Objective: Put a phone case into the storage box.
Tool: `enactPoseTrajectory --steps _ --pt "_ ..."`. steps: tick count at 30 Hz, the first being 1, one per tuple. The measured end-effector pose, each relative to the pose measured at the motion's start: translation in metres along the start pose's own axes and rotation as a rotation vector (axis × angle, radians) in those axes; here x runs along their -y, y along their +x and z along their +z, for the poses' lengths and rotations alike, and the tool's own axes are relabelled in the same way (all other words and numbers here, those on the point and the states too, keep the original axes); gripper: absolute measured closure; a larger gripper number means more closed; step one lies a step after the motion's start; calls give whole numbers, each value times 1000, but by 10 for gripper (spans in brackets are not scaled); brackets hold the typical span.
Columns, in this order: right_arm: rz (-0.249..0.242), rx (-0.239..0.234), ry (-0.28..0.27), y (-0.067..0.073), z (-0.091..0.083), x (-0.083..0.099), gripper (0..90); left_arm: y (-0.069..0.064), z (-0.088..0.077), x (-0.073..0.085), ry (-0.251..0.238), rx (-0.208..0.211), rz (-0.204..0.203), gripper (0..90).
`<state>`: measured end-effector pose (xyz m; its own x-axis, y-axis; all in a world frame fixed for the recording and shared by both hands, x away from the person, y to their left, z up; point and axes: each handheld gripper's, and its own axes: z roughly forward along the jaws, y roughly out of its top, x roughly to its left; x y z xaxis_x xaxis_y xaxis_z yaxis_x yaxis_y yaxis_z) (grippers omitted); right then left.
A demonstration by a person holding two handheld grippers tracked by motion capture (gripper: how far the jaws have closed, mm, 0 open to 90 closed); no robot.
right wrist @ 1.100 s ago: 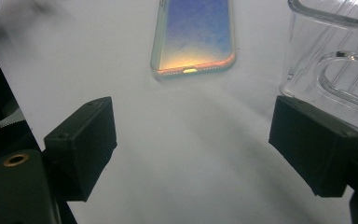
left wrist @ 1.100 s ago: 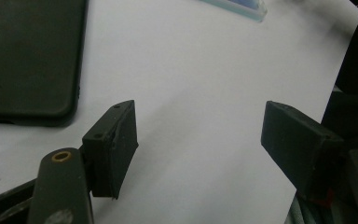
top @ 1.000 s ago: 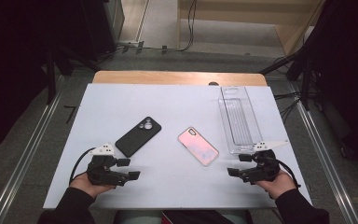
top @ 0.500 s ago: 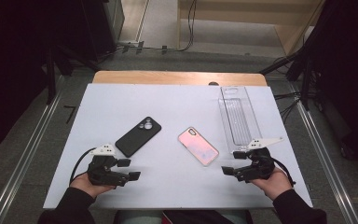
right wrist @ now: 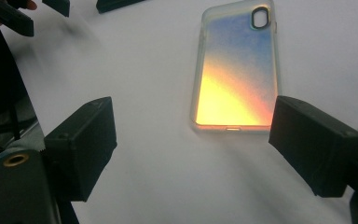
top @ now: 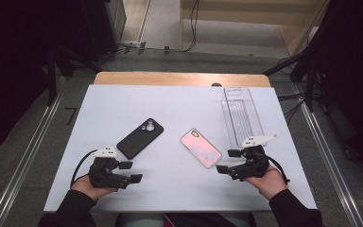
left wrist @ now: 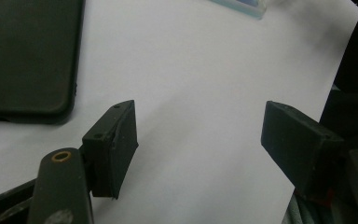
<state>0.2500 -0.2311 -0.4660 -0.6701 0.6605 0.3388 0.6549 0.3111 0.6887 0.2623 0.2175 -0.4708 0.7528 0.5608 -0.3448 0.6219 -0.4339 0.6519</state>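
Two phone cases lie flat on the white table (top: 179, 104). The black case (top: 140, 138) is left of centre and the pink iridescent case (top: 201, 147) is right of centre. My left gripper (top: 131, 171) rests low near the front edge, just below the black case, open and empty. In the left gripper view the black case (left wrist: 25, 56) lies off to the left of the open left gripper (left wrist: 198, 140). My right gripper (top: 227, 161) hovers just right of the pink case, open and pointing at it. In the right gripper view the iridescent case (right wrist: 237, 70) lies ahead of the empty right gripper (right wrist: 193, 140).
A long clear plastic tray (top: 242, 116) stands at the back right, close behind my right hand. A wooden strip (top: 179, 79) borders the table's far edge. Bare white surface runs between and behind the two cases.
My right gripper has moved left toward the pink case and lifted a little. The left gripper and both cases have stayed put.
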Motion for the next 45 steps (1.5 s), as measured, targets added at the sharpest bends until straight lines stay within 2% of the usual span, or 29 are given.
enactPoseTrajectory --steps 4,7,13,15,16,21,24,29,34,45 --pt "-13 -1 19 2 6 -4 132 0 0 0 -1 2 4 272" --pt "-31 22 2 5 7 -10 132 0 0 0 3 -1 3 272" --pt "-5 -7 27 1 16 -16 130 0 0 0 6 2 2 272" --pt "7 -52 23 0 18 -19 40 0 1 0 7 3 2 272" --pt "9 -60 16 0 19 -21 0 0 1 0 8 2 2 272" --pt "4 -33 8 0 22 -30 0 -1 1 0 7 3 8 272" --pt "-6 -13 31 -2 25 -35 0 -1 0 0 8 2 5 272" --pt "-54 27 22 -4 28 -42 0 0 1 0 14 4 1 272" --pt "-40 40 29 -6 35 -49 0 0 1 0 14 4 1 272" --pt "-43 89 26 -5 57 -66 0 0 0 1 9 4 -3 272"
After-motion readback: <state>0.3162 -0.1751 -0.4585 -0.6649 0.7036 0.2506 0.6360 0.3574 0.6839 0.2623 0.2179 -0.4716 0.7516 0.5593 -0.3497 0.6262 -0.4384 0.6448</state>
